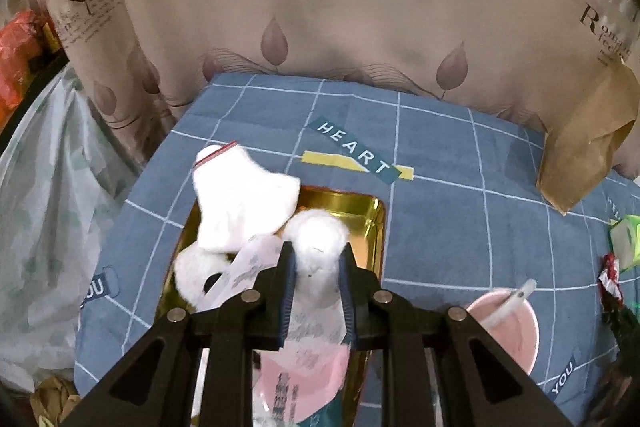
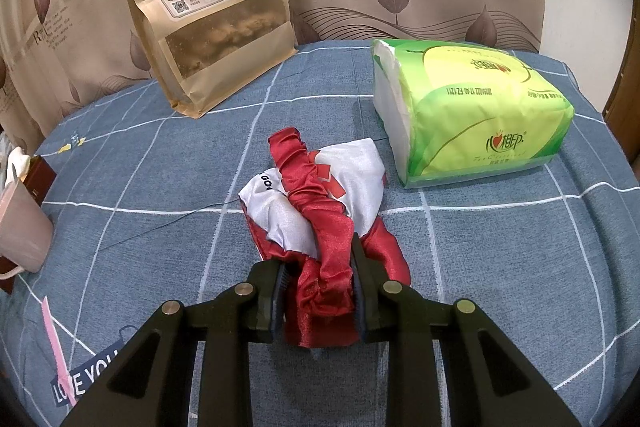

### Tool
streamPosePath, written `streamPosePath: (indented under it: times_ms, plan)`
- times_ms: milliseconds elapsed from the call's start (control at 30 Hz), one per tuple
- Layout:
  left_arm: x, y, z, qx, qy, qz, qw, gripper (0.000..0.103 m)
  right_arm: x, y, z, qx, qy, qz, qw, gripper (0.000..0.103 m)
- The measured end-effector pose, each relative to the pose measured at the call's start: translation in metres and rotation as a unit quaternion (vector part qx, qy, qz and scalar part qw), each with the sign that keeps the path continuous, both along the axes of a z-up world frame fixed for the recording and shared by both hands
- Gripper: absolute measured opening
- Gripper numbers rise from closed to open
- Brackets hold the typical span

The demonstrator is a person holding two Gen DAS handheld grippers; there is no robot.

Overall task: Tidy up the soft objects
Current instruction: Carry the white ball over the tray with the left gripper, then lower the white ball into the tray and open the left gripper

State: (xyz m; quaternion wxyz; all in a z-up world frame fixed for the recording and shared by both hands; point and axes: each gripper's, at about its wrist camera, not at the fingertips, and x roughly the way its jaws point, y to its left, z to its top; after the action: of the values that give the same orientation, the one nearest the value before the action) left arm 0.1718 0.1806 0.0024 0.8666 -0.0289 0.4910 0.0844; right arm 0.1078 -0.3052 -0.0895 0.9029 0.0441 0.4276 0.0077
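Partly done: sock (image 1: 240,203) in tray (image 1: 360,205); left gripper (image 1: 318,263) clamps a white puff, probably cotton, above it; right gripper (image 2: 320,267) grips red cloth (image 2: 320,227), lower centre, unsorted.

Leaf-print curtain (image 1: 320,7) behind blue checked tablecloth (image 2: 160,179)

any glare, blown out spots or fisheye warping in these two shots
Left wrist view: the white fluffy ball in the left gripper and the white sock are blown out, the gold tray glares, and grid lines bow outward. Right wrist view: even light, sheen on the red satin cloth, dark corners.
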Motion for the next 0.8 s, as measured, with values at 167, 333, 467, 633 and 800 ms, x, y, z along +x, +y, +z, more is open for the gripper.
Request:
streamPosePath:
  times_ms: [167, 333, 467, 633, 800]
  plan:
    - [0.02, -0.008, -0.009, -0.013, 0.012, -0.016, 0.9997, 0.021, 0.0, -0.001, 0.0, 0.0, 0.0, 0.0, 1.0, 0.024]
    - [0.037, -0.011, -0.02, -0.024, 0.026, -0.014, 0.9993, 0.021, 0.0, 0.0, 0.0, 0.0, 0.0, 0.0, 1.0, 0.024]
    - [0.044, -0.012, -0.028, -0.022, 0.036, -0.016, 0.999, 0.024, 0.0, 0.0, 0.0, 0.0, 0.0, 0.0, 1.0, 0.024]
    - [0.05, -0.011, -0.035, -0.024, 0.046, -0.015, 0.9985, 0.026, 0.0, 0.0, 0.0, 0.0, 0.0, 0.0, 1.0, 0.024]
    - [0.052, -0.009, -0.04, -0.022, 0.052, -0.014, 0.9983, 0.033, 0.0, 0.001, 0.001, -0.001, 0.0, 0.0, 1.0, 0.024]
